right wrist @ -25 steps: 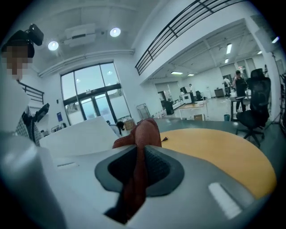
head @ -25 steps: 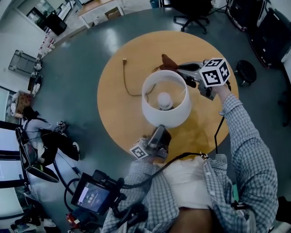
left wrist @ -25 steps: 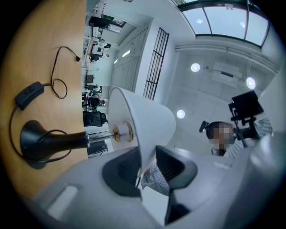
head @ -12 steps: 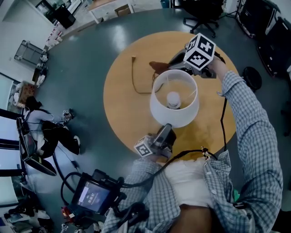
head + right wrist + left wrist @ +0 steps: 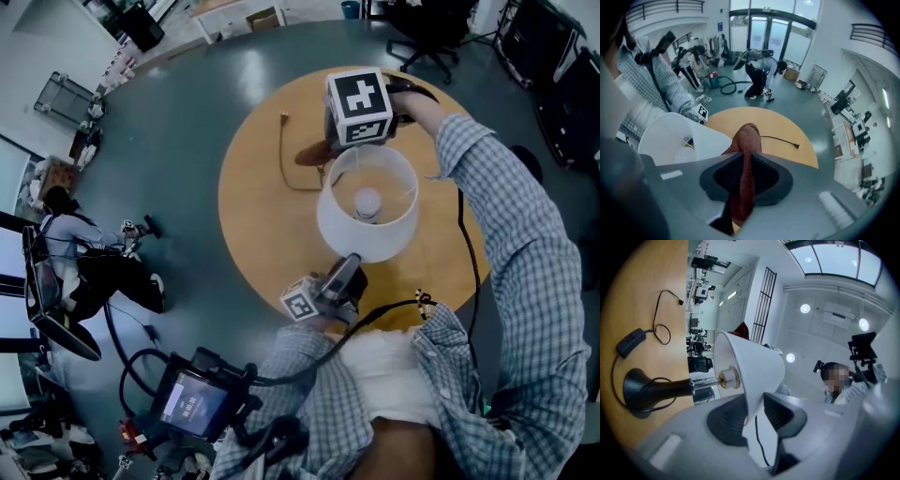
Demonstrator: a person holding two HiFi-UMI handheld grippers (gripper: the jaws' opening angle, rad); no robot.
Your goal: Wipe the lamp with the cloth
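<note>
At the middle of the round desk stands the lamp, its white shade open toward the head view. The left claw is closed narrowly on the shade's near rim and steadies it. The right claw, at the shade's far rim and pointing steeply down, is clamped on the reddish-brown cloth. The cloth hangs just beside the shade's far-left outer wall; whether it touches is unclear. I judge the wiping of the shade's far side to be in hand. The next move calls for drawing the cloth along the curve with light pressure, clear of the cord, while the left grip stops the lamp tipping.
</note>
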